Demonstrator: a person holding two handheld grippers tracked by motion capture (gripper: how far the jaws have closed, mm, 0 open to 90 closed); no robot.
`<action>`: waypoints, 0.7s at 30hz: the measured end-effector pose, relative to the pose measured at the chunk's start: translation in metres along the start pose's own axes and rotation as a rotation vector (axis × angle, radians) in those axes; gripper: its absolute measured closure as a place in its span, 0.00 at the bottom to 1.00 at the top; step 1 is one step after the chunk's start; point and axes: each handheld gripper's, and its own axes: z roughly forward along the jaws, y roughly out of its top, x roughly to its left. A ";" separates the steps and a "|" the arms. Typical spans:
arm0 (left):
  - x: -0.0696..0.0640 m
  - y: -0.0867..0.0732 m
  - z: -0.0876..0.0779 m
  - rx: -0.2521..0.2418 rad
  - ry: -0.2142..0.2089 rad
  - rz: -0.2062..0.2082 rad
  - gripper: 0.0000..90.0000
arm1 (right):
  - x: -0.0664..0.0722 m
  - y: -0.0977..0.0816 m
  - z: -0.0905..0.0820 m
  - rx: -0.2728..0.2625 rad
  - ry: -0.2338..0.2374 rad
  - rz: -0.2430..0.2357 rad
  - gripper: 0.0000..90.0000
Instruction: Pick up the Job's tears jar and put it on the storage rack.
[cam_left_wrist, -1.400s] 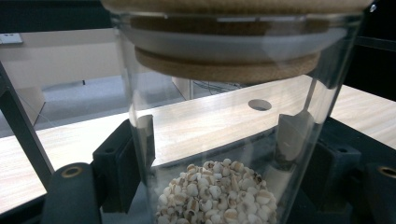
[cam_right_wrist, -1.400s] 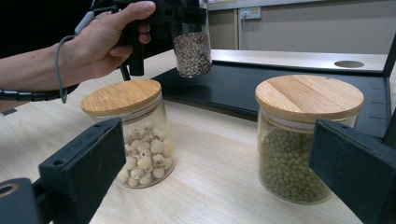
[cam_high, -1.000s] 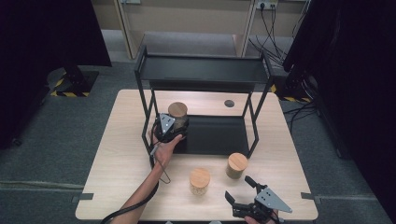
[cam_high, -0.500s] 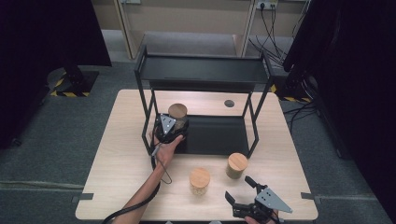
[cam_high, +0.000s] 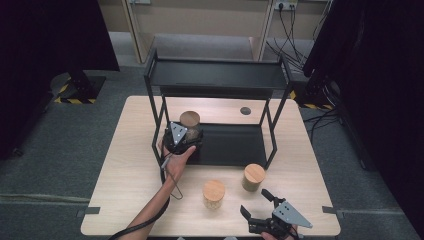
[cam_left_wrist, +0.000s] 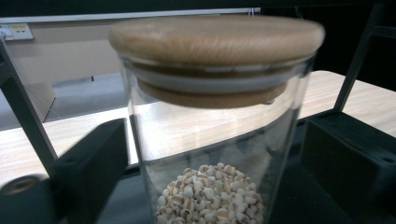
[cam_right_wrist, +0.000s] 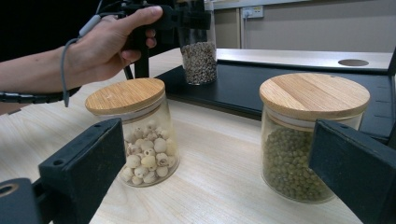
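A glass jar of small pale grains (cam_left_wrist: 215, 140) with a wooden lid stands on the black lower shelf (cam_high: 235, 145) of the rack, at its left end (cam_high: 190, 125). My left gripper (cam_high: 184, 135) reaches in from the front, one jaw on each side of the jar. Its jaws have just been opening and now stand open around the jar (cam_left_wrist: 215, 186). My right gripper (cam_high: 254, 201) hovers open at the table's front right with nothing in it (cam_right_wrist: 219, 163). It faces a jar of white seeds (cam_right_wrist: 140, 140) and a jar of green beans (cam_right_wrist: 308, 140).
The black two-level rack (cam_high: 220, 75) spans the back of the wooden table (cam_high: 130, 165). The white-seed jar (cam_high: 214, 194) and the green-bean jar (cam_high: 254, 177) stand in front of it. A round hole (cam_high: 245, 110) lies behind the lower shelf.
The left hand has shifted only slightly at the grain jar. The right gripper and the two front jars have stayed put.
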 end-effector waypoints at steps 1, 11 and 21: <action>-0.001 0.002 -0.002 0.006 0.000 0.000 0.03 | 0.000 0.000 0.000 0.000 0.001 0.000 0.05; -0.001 0.004 -0.016 0.025 -0.034 -0.014 0.01 | 0.000 0.000 0.000 0.000 0.003 0.002 0.05; 0.000 -0.002 -0.037 0.017 -0.079 -0.004 0.01 | 0.001 0.000 0.000 -0.002 0.003 0.002 0.05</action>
